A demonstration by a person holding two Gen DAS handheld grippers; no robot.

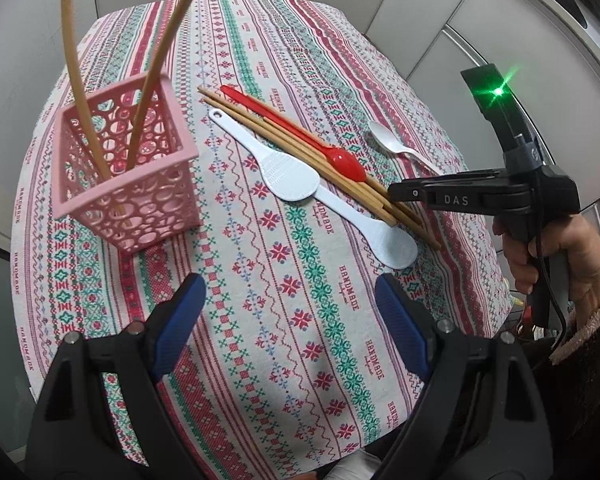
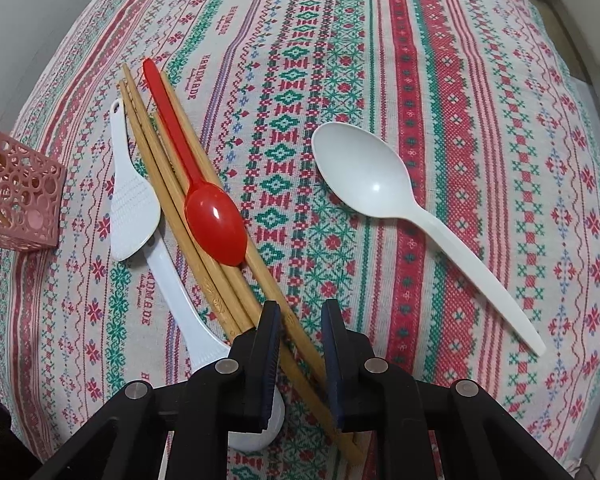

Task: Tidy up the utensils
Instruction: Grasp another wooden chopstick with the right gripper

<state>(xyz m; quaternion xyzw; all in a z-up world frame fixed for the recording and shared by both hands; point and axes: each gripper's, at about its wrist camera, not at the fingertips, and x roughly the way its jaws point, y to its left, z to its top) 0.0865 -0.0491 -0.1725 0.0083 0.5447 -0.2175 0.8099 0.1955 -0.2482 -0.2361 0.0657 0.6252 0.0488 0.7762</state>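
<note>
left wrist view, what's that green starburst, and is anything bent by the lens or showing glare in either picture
Left wrist view: green LED on the right tongs' handle flares into a star; the chopsticks in the pink basket bow into arcs. Right wrist view: small highlights on the red spoon and white spoon; the tablecloth bulges.

My left gripper [image 1: 286,300], black frame, blue ribbed pads, silver screws, my right gripper [image 1: 394,192] at three o'clock, white DAS lettering, green light, black cable, fluffy pink cuff [image 1: 584,328], dark sleeve

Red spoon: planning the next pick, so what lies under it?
The red spoon lies on the bamboo chopsticks, touching neither white paddle. Whether its handle tip touches the tablecloth cannot be told.
</note>
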